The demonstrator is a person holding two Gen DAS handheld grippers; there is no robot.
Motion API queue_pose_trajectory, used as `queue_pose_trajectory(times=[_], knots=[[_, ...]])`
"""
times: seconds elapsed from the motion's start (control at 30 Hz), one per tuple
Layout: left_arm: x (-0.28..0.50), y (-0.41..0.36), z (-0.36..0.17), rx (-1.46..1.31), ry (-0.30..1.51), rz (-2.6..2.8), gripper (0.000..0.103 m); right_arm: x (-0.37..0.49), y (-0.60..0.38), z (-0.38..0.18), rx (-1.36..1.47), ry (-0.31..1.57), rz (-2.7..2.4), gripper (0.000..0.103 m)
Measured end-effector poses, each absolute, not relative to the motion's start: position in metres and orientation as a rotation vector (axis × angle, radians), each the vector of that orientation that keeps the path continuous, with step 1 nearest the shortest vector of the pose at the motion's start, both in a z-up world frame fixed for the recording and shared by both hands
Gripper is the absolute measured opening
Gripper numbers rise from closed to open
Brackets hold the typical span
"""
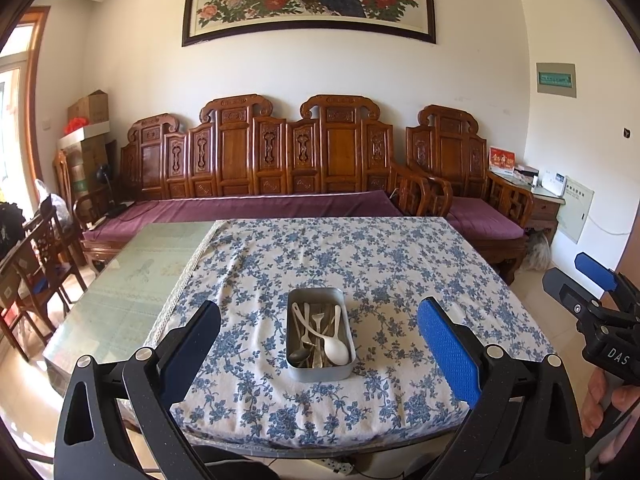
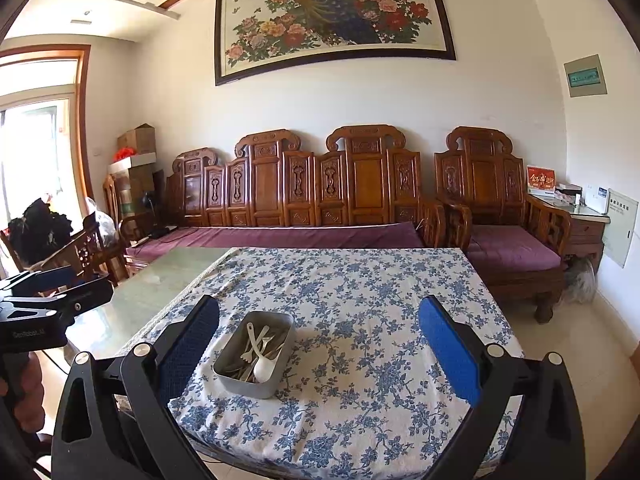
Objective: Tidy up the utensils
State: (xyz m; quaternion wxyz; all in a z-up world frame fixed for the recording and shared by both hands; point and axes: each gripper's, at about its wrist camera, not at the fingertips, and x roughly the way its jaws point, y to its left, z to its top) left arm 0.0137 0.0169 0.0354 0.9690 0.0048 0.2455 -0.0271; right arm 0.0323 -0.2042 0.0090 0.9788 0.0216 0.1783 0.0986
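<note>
1. The metal tin (image 1: 320, 334) sits on the blue-flowered cloth (image 1: 360, 256) that covers the right part of the counter (image 1: 132, 280), toward the near edge of the cloth.
2. Inside the tin lies a jumble of utensils: a white plastic spoon (image 1: 335, 344) with its bowl at the near end, a white plastic fork (image 1: 318, 322), another white piece along the left wall, and some metal cutlery (image 1: 304, 354) underneath, too tangled to count.
3. The left tongs (image 1: 319, 334) are spread wide with nothing between the blue pads. In the left wrist view the tin lies straight ahead at 12 o'clock, centred in the gap between the two fingers (image 1: 448, 350) and apart from both.
4. The right tongs (image 2: 319, 336) are likewise spread wide and carry nothing. In the right wrist view the tin (image 2: 256, 354) lies at about 11 o'clock, much closer to the left finger (image 2: 192, 344) than to the right one, just beside it but not touching.
5. From the right wrist view the tin looks turned at a slant, its long side running toward 1 o'clock.
6. Each pair of tongs shows at the edge of the other's view: the right at 3 o'clock, the left at 9 o'clock. Both are held above the near edge of the counter.
7. Beyond the counter stands a carved wooden sofa (image 1: 280, 160) with purple cushions.
</note>
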Motion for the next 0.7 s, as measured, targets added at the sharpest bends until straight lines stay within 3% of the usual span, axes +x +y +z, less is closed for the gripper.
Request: queue_pose_trajectory(times=[0.7], knots=[[0.0121, 0.0175, 0.0369, 0.016, 0.49, -0.054, 0.095, 0.0312, -0.1981, 0.0101, 0.049, 0.358, 0.205, 0.1]])
